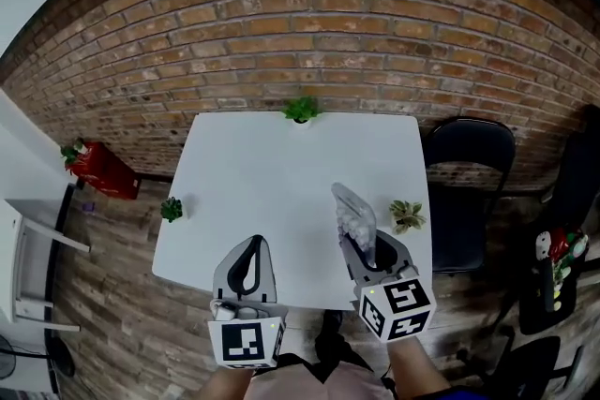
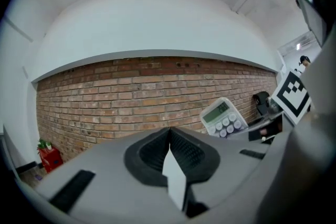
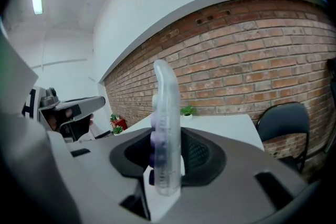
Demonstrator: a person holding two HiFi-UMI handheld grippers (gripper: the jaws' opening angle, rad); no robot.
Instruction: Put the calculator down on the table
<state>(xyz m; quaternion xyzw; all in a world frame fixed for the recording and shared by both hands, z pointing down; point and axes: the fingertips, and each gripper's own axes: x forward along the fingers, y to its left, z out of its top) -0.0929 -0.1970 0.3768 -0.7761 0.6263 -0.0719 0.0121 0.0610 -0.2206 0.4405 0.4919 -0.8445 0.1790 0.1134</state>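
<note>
Brick wall at the back, and a white worktop (image 1: 272, 173) running out from me towards it. My right claw (image 1: 364, 246) is pinching the calculator (image 1: 355, 218) by its near end, with one pad on the keyed face and one on the back. The body sticks out ahead of the jaws along the line the claw points, so its long axis is the claw's own axis. It sits edge-on between the jaws. The keys and display face across to my left claw (image 1: 249, 262), and the display end is the far tip. That left claw is pressed together with nothing in it, and hangs just beside the right one over the near edge of the worktop.

The calculator is in the air, not on the surface. The worktop lies below and ahead of the right claw, with bare white straight in front of it. A small plant (image 1: 407, 215) stands just to the claw's right, another (image 1: 301, 110) sits at the far edge, and a third (image 1: 172, 209) is off beyond the left claw. A black chair (image 1: 466, 173) stands past the right edge.

I judge the right hand does the job alone. It should drop the claw forward and down, roll so the back faces the worktop, and stay clear of the plant on the right before I let go
</note>
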